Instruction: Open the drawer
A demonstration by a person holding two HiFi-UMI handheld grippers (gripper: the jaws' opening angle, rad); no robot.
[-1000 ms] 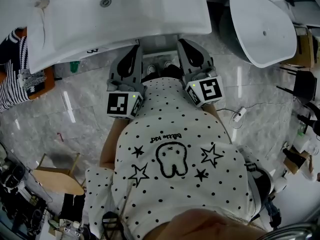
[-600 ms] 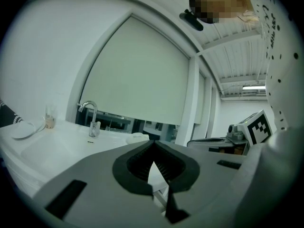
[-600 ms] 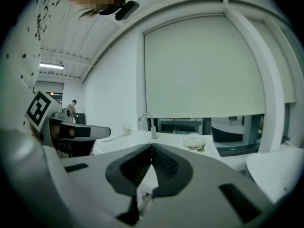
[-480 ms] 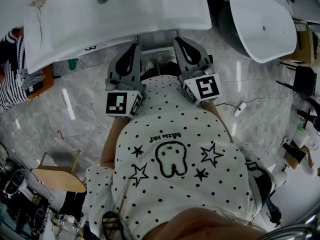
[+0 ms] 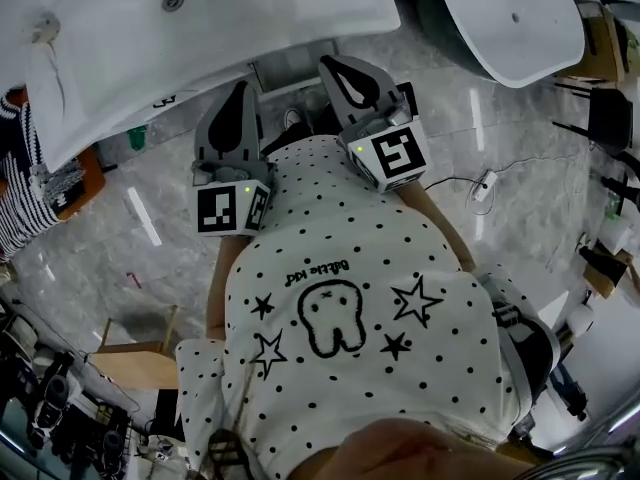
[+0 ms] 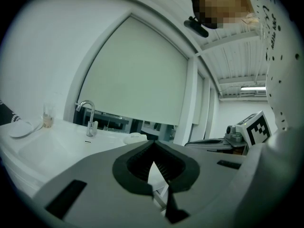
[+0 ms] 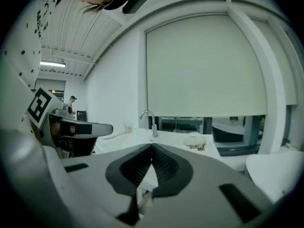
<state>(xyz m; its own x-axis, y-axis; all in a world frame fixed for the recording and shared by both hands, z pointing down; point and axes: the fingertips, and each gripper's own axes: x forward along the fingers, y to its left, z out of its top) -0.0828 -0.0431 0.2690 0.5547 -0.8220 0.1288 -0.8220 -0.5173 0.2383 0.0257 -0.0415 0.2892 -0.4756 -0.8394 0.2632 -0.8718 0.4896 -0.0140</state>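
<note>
head view: drawer front (image 5: 292, 68) low under the washbasin counter (image 5: 260, 8) edge, seen only as a pale strip in its shadow. left gripper (image 5: 238, 88) and right gripper (image 5: 332, 65) side by side, pointing toward it, each with jaws pressed together on nothing. nearer the camera a dotted white shirt (image 5: 350, 268), grey marble floor (image 5: 150, 178) around.

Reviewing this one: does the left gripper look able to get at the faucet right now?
Likely yes: only bare counter lies between the left gripper, jaws shut, and the faucet; nothing blocks the way.
</note>
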